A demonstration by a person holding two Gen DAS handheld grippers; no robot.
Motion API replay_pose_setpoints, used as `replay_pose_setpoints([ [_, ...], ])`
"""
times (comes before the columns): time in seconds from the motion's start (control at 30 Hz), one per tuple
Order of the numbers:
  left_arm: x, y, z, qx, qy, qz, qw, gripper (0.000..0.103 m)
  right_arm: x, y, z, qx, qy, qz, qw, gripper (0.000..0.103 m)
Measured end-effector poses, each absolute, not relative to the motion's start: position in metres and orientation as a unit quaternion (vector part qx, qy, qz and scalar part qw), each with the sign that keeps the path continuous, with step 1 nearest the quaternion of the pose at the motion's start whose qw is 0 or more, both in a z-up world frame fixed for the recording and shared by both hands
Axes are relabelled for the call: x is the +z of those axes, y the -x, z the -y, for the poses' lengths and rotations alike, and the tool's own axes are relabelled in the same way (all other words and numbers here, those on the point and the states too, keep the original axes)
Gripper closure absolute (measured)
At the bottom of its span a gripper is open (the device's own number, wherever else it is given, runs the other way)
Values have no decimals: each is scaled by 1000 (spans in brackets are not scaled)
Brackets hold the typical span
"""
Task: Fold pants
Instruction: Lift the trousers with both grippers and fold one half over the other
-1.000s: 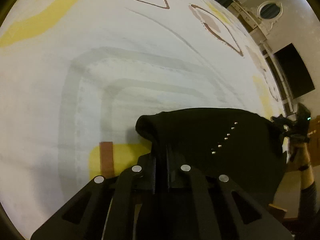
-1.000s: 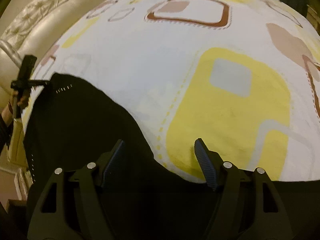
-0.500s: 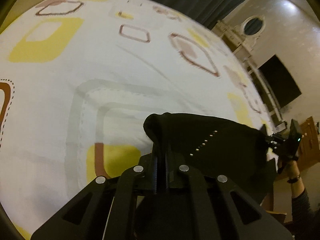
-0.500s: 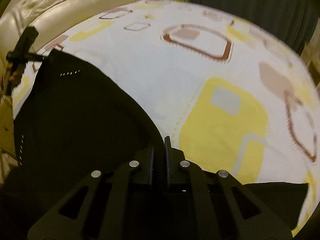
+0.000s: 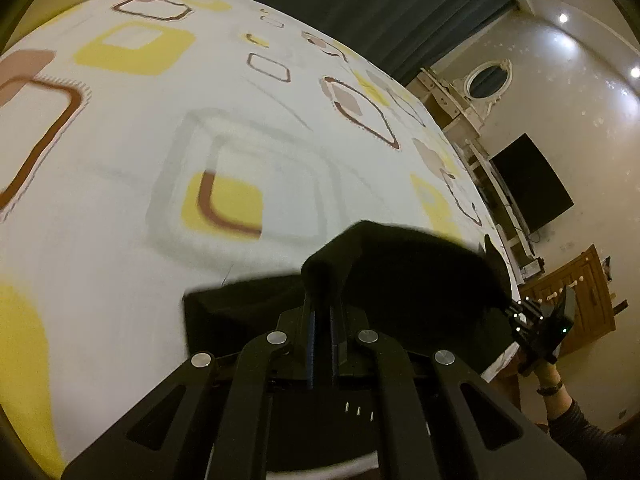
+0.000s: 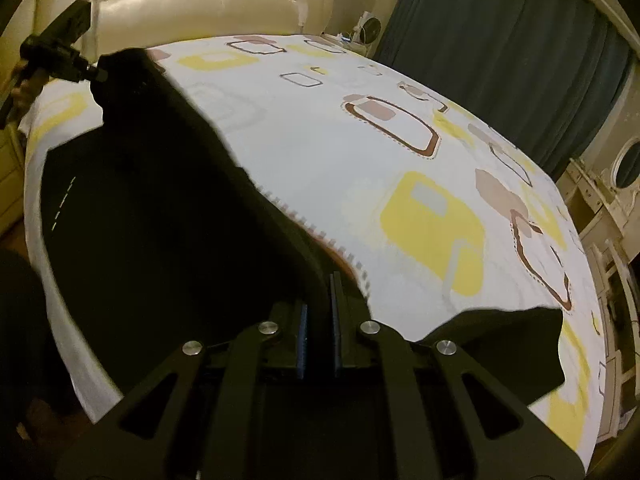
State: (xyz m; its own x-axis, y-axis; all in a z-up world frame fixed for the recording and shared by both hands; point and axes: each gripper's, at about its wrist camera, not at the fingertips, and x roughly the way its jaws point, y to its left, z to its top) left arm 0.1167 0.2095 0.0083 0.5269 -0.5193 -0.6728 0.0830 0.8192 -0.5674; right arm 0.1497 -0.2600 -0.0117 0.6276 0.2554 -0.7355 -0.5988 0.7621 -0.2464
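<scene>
The black pants (image 6: 160,208) hang stretched between my two grippers above the patterned bed sheet (image 6: 340,160). In the right wrist view my right gripper (image 6: 320,292) is shut on one edge of the dark cloth, and my left gripper (image 6: 94,72) pinches the far corner at upper left. In the left wrist view my left gripper (image 5: 322,284) is shut on a bunched fold of the pants (image 5: 420,272); the right gripper (image 5: 536,328) holds the far end at right, with a hand below it. A loose black flap (image 6: 500,344) lies on the sheet at lower right.
A cream tufted headboard (image 6: 200,4) stands at the far end of the bed. Dark curtains (image 6: 500,40) hang beyond it. A dark screen (image 5: 528,184), a round mirror (image 5: 488,80) and wooden furniture (image 5: 576,296) line the wall to the right of the bed.
The right gripper went from open over the pants' edge to shut on it. Both grippers have lifted and drawn back, raising the cloth, so more of the bed and room shows.
</scene>
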Motion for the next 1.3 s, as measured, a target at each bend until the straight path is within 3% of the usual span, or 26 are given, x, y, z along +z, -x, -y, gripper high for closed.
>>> replay_pose_setpoints([
  [0.57,-63,-53,-209,-139,263,-496,816,90,-78,-72,257,230,262,-407,844,90],
  [0.63,-62,-48,-211,-133,267,-495,816,80,-76,-71,258,226,249,-411,847,85],
  [0.7,-65,-41,-215,-126,281,-498,811,64,-74,-65,261,224,237,-415,849,74],
  [0.8,-62,-21,-221,-116,301,-494,808,50,-67,-53,268,226,212,-422,852,61],
  [0.97,-57,8,-217,-112,352,-482,794,50,-49,-41,291,233,102,-448,857,55],
  [1.23,-54,-4,-198,-91,409,-459,784,45,-69,-53,330,257,-294,-503,771,52],
  [1.3,-58,-8,-196,-84,416,-461,779,45,-78,-55,331,249,-338,-508,753,52],
])
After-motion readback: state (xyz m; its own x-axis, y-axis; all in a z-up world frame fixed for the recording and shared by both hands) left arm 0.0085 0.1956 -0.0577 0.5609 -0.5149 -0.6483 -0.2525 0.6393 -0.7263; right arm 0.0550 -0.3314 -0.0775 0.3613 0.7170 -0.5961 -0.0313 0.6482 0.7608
